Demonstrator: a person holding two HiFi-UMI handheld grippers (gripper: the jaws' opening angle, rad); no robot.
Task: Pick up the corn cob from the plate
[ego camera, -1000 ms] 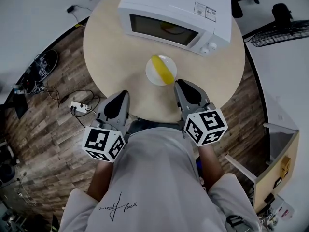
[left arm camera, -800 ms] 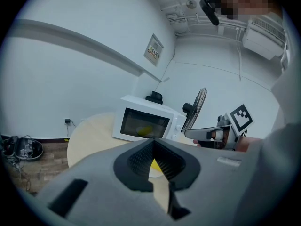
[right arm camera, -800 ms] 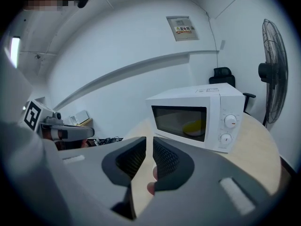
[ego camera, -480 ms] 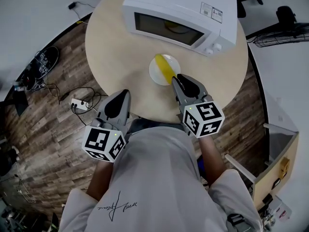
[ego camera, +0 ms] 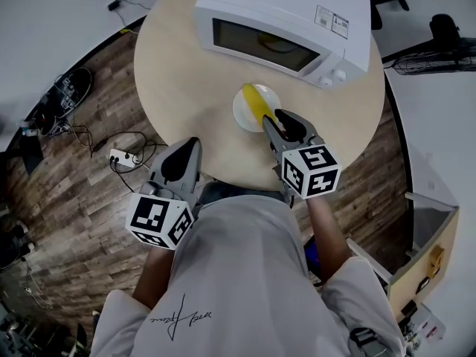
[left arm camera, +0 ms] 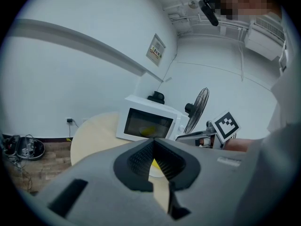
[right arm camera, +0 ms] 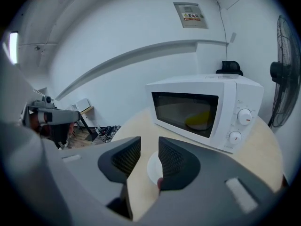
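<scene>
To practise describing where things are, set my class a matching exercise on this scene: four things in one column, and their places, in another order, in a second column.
Things
1. corn cob
2. plate
3. microwave
4. power strip

Places
A. on the wooden floor
B. at the far side of the table
C. lying on the plate
D. on the table, just in front of the microwave

Pairs: 1-C, 2-D, 3-B, 4-A

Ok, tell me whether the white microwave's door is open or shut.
Shut. The white microwave has its dark glass door flush with the control panel. No gap shows along its edges.
</scene>
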